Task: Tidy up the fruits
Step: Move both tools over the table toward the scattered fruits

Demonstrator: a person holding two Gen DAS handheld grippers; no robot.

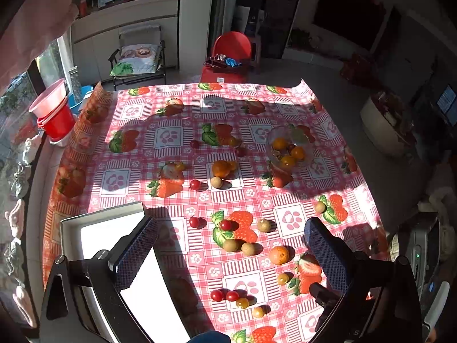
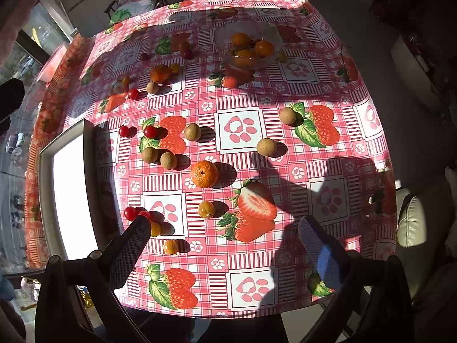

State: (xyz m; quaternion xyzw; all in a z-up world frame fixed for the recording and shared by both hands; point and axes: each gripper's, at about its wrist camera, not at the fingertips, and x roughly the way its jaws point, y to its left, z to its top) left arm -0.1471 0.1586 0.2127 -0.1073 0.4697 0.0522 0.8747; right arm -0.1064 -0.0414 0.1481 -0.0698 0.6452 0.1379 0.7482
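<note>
Loose fruit lies on a strawberry-print tablecloth (image 2: 240, 131). A small orange (image 2: 204, 173) sits mid-table, also in the left wrist view (image 1: 279, 255). Brown longans (image 2: 266, 147), red cherry tomatoes (image 2: 150, 131) and yellow cherry tomatoes (image 2: 206, 209) are scattered around it. A clear glass bowl (image 2: 221, 35) at the far side holds oranges (image 2: 264, 48); it shows in the left wrist view too (image 1: 271, 140). A white tray (image 2: 68, 194) lies at the left edge, also in the left wrist view (image 1: 94, 240). My left gripper (image 1: 228, 245) and right gripper (image 2: 224, 231) are open and empty above the near table.
Another orange (image 2: 160, 73) and more tomatoes lie at the far left of the table. A red chair (image 1: 228, 54) stands behind the table. Red and pink buckets (image 1: 54, 114) stand at the left. A pale seat (image 2: 420, 223) is at the right edge.
</note>
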